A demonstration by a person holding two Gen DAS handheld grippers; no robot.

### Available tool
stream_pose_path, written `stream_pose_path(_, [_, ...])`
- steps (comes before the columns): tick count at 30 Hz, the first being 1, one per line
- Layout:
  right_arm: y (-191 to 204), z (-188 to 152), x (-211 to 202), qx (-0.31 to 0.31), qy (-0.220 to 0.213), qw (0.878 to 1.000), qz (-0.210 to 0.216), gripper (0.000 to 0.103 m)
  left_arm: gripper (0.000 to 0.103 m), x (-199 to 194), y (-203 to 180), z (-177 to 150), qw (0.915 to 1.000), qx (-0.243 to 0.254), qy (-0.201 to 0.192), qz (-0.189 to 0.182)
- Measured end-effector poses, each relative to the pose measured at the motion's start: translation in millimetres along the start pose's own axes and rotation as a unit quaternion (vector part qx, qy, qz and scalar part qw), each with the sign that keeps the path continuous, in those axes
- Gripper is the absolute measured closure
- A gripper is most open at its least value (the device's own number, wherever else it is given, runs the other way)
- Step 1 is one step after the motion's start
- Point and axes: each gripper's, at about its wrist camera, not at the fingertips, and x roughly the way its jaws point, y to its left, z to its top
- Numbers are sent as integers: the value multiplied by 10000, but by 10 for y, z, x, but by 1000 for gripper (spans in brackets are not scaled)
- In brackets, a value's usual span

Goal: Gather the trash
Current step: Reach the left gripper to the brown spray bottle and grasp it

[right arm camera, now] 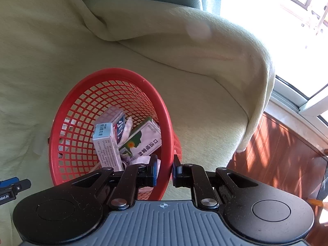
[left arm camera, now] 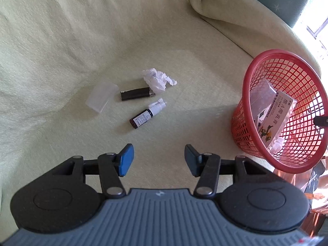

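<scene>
Basket [right arm camera: 114, 75] rim pinched in right jaws; left jaws spread above spray bottle [left arm camera: 146, 113].

A crumpled tissue [left arm camera: 158, 79], black lighter [left arm camera: 136, 93], spray bottle [left arm camera: 146, 113] and clear plastic case [left arm camera: 101, 97] lie clustered, well apart from the tilted red basket [left arm camera: 248, 94] holding boxes.

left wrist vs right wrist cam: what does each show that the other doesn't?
Left wrist only: the loose trash on the pale green cover, namely a crumpled tissue, a black lighter, a small spray bottle and a clear plastic case, with the open left claw hovering short of them.

Right wrist only: the right claw shut on the basket rim, a wooden floor and a bright window.

Both: the red mesh basket holding medicine boxes, and the cover.
</scene>
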Motion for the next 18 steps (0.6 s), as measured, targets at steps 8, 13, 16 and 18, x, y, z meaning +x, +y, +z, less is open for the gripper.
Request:
stream_pose_path(8, [-6,14,21,-18,-4,10000,-44,93,54,68,121,-23,10000,27,52,27])
stream_pose_path(13, [-4,40,29,-5,4,10000,-77,93,54,113,162,-27,9999,98,50,40])
stream_pose_path(16, [-2,58,25,3,7,10000,-90,93,54,139,175,-17,9999,144,11,33])
stream_pose_path(18, [-2,58,27,2,6,10000,-89,93,54,157,191,-2,9998,188,-44,22])
